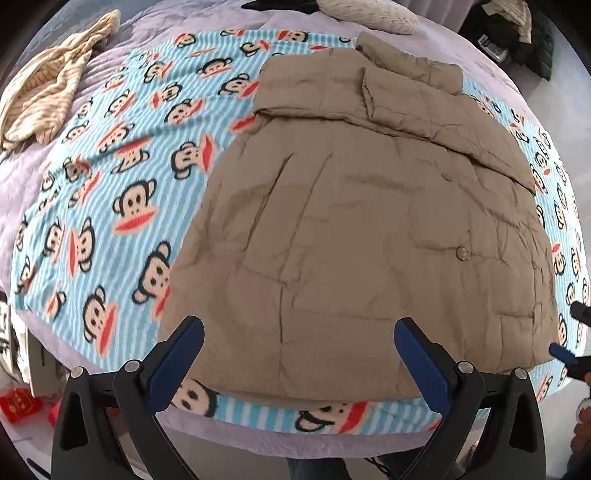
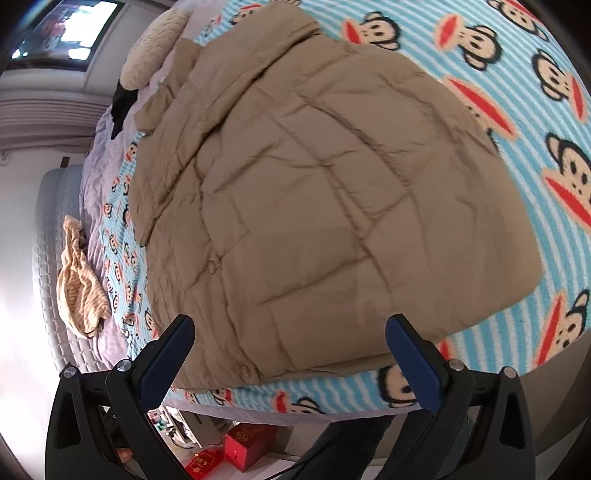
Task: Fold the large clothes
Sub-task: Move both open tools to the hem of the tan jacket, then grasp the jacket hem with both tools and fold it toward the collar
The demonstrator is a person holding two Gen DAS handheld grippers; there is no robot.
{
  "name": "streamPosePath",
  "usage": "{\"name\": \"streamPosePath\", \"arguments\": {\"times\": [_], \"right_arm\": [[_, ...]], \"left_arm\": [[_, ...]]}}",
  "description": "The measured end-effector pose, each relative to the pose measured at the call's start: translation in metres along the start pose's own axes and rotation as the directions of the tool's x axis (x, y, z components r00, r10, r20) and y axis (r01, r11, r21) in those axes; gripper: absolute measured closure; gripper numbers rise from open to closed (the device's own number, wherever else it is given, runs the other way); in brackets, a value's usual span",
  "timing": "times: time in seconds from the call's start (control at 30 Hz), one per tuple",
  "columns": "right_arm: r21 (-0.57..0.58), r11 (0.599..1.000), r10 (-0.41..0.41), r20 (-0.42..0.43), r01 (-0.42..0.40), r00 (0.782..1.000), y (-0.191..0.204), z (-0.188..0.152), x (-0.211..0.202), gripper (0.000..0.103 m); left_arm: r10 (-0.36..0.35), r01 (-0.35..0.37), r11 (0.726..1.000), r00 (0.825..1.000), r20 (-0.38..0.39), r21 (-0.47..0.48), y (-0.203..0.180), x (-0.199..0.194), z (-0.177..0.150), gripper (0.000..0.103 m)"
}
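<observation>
A large tan quilted jacket (image 1: 362, 229) lies flat on a blue striped monkey-print blanket (image 1: 110, 192), with its sleeves folded in across the top. It also shows in the right wrist view (image 2: 314, 206). My left gripper (image 1: 299, 332) is open and empty, hovering just above the jacket's near hem. My right gripper (image 2: 290, 328) is open and empty above the hem's other corner. The right gripper's fingertips (image 1: 561, 350) show at the far right of the left wrist view.
The blanket (image 2: 535, 110) lies on a lilac bed cover (image 1: 22, 192). A beige striped garment (image 1: 48, 85) lies bunched at the bed's far corner (image 2: 79, 280). A cream pillow (image 1: 369, 14) sits at the head. Red boxes (image 2: 247, 446) stand on the floor.
</observation>
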State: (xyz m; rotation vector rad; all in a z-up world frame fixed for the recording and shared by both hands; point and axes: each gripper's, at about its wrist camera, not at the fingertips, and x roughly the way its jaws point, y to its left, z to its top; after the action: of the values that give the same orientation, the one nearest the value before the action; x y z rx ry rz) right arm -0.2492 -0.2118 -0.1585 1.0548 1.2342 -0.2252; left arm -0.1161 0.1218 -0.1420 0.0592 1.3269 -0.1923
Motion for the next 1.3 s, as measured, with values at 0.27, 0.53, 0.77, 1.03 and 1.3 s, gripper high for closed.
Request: {"name": "streamPosePath", "arguments": {"times": [0.27, 0.53, 0.77, 1.03, 1.3], "right_arm": [[0.167, 0.981, 0.096, 0.008, -0.096, 0.995, -0.043, -0.002, 0.001, 0.000], [0.256, 0.954, 0.152, 0.040, -0.157, 0.988, -0.070, -0.018, 0.000, 0.000], [0.321, 0.929, 0.175, 0.056, -0.184, 0.983, -0.099, -0.029, 0.006, 0.000], [0.374, 0.898, 0.209, 0.095, -0.230, 0.973, -0.118, -0.028, 0.021, 0.000], [0.474, 0.820, 0.276, 0.164, -0.321, 0.947, -0.125, -0.023, 0.033, 0.067]], "left_arm": [[-0.064, 0.063, 0.997, 0.997, -0.035, -0.043, 0.013, 0.004, -0.010, 0.000], [-0.248, 0.232, 0.951, 0.967, -0.054, -0.205, 0.073, 0.014, -0.039, 0.000], [-0.357, 0.313, 0.913, 0.924, -0.140, -0.263, 0.081, 0.055, -0.059, 0.000], [-0.429, 0.391, 0.884, 0.896, -0.112, -0.256, 0.051, 0.076, -0.035, 0.001], [-0.434, 0.395, 0.879, 0.895, -0.105, -0.268, 0.065, 0.077, -0.015, 0.088]]}}
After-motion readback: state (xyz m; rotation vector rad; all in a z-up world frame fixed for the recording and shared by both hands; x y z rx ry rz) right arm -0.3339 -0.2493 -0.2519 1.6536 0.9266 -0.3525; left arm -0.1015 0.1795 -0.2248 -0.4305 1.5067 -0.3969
